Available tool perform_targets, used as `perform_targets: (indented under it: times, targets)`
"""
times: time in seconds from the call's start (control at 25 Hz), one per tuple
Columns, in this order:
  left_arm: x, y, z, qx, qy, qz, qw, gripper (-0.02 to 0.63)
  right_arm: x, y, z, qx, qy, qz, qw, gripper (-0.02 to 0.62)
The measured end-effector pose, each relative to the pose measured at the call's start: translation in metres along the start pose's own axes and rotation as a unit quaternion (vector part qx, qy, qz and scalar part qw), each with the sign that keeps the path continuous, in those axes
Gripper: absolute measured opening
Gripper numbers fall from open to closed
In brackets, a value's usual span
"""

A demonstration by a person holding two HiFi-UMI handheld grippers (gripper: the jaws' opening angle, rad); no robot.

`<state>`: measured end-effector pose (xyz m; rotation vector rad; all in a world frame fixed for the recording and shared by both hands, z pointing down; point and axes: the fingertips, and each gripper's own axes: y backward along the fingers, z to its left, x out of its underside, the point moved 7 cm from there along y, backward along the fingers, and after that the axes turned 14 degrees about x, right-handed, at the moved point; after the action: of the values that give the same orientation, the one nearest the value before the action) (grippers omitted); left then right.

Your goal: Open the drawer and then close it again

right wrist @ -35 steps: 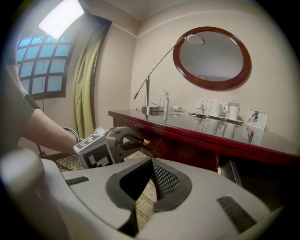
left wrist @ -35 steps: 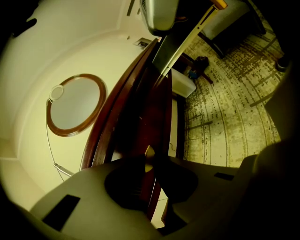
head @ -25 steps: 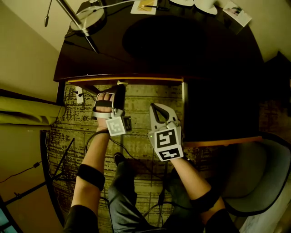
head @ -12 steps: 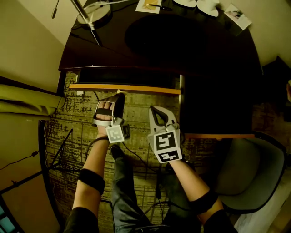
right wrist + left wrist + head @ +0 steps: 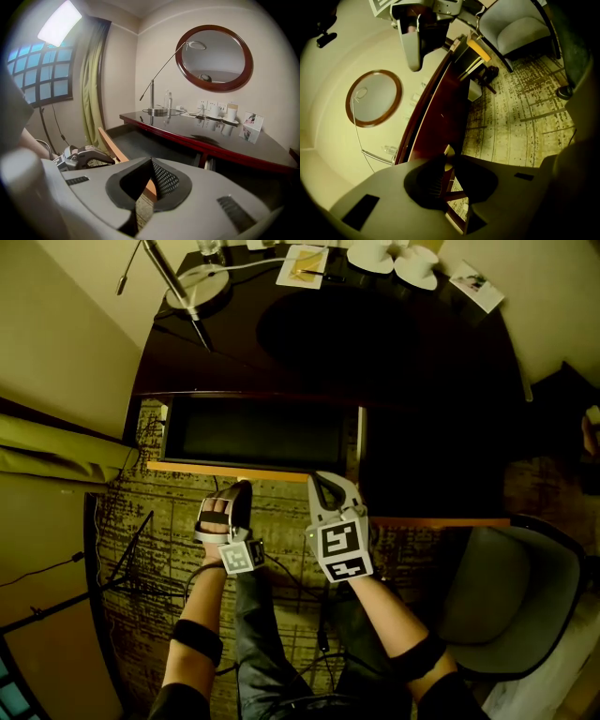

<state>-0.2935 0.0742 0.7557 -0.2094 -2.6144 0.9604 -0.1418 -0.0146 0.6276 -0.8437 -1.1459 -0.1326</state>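
**A:** Start with the head view. What's going on under the counter point(image 5: 375, 334)?

**B:** The drawer point(image 5: 253, 432) is standing well out now. A second ago it was barely showing, so it's been sliding toward the person all that while. The left gripper point(image 5: 240, 489) is meeting its front edge, and the right gripper point(image 5: 322, 480) is hanging just beside the drawer's right corner.

**A:** And the left gripper view?

**B:** Its jaws are clamping a small pale pull point(image 5: 448, 151) on the drawer's wooden lip, so that's what's doing the hauling.

**A:** Right gripper view?

**B:** Its jaws are pressing together with nothing between them. It's only looking across the drawer's dark, bare inside below the counter's edge.

**A:** So where's that leaving the task?

**B:** I'd say the opening half is about finishing, and the pushing back in is still waiting.
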Motion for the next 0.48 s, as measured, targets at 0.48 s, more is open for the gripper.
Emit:
perform_targets:
  times: [0.48]
  targets:
    - [0.005,0.034,-0.023,0.032,0.019,0.015,0.9992,0.082,-0.009,0.018,-0.022,0.016,0.010,0.007,1.000,0.005]
